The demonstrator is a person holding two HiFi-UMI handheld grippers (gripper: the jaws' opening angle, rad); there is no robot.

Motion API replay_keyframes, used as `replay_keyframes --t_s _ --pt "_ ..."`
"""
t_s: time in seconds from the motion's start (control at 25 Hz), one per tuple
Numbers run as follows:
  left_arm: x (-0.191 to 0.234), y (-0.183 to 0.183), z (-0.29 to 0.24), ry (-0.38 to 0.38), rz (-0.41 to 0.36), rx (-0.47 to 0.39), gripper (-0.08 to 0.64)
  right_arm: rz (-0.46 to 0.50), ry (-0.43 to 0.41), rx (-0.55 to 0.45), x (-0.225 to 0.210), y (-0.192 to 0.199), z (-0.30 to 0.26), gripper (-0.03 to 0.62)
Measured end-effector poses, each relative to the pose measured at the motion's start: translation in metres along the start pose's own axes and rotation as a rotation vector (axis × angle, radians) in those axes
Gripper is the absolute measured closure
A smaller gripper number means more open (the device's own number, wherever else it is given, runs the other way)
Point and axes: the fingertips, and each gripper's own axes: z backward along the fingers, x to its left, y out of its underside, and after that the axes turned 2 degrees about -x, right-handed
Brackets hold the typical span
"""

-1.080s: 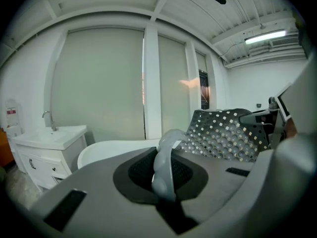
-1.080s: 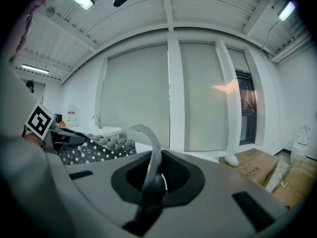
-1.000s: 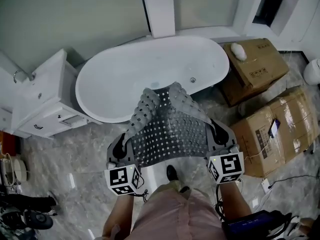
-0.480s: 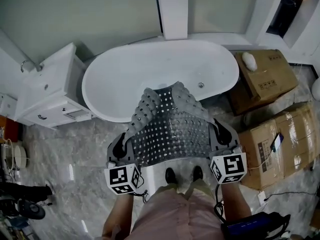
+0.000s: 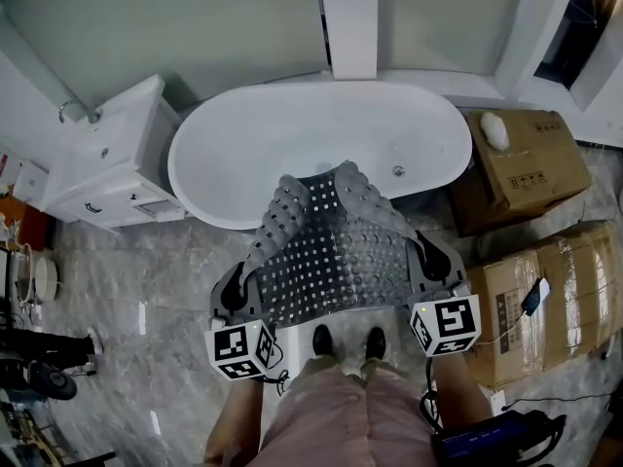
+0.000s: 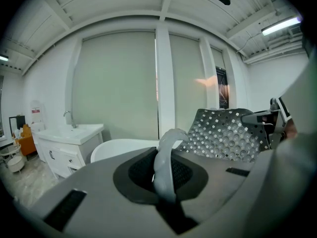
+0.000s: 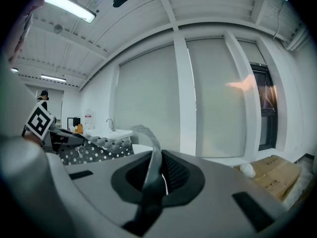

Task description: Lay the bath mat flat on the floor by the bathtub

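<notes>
- The mat (image 5: 336,251) is up in the air, spread out in front of the person and stretched between both grippers.
- It's grey, dotted with square holes and round suckers, and its far edge curls up into two humps.
- Over on one side, the left gripper (image 5: 238,290) is clamped on the mat's near left corner. Its own view shows a pale fold of mat edge pinched tight between the jaws, with the rest of the sheet fanning off to the right.
- Across from it, the right gripper (image 5: 430,263) grips the near right corner. A thin fold of mat runs up between its closed jaws, and the sheet trails off to the left.
- Seen from the head view, the mat's far end overlaps the near rim of the white bathtub (image 5: 311,134).
- The mat is not down on the marbled floor (image 5: 146,270) yet.
- Two shoes (image 5: 346,341) stand on the floor below the mat's near edge, close to the bathtub.
- A white vanity (image 5: 112,159) sits left of the bathtub, and cardboard boxes (image 5: 531,222) are stacked to its right.
</notes>
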Motion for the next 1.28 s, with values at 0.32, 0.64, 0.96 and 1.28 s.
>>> replay_keyframes --t_s 0.32,0.64,0.96,1.28 --pt "-0.026 0.004 0.022 -0.088 0.007 0.006 0.519 -0.009 -0.08 -0.005 -0.021 0.008 0.015 0.563" --pt "-0.032 0.007 0.033 -0.144 -0.003 0.012 0.52 -0.002 -0.133 0.001 -0.028 0.014 0.017 0.563" --pt "-0.016 0.013 0.032 -0.111 -0.008 0.014 0.519 -0.002 -0.107 0.007 -0.011 0.019 0.016 0.563" --pt "-0.012 0.017 0.022 -0.066 -0.007 0.025 0.52 -0.003 -0.053 0.031 -0.013 0.024 0.019 0.563"
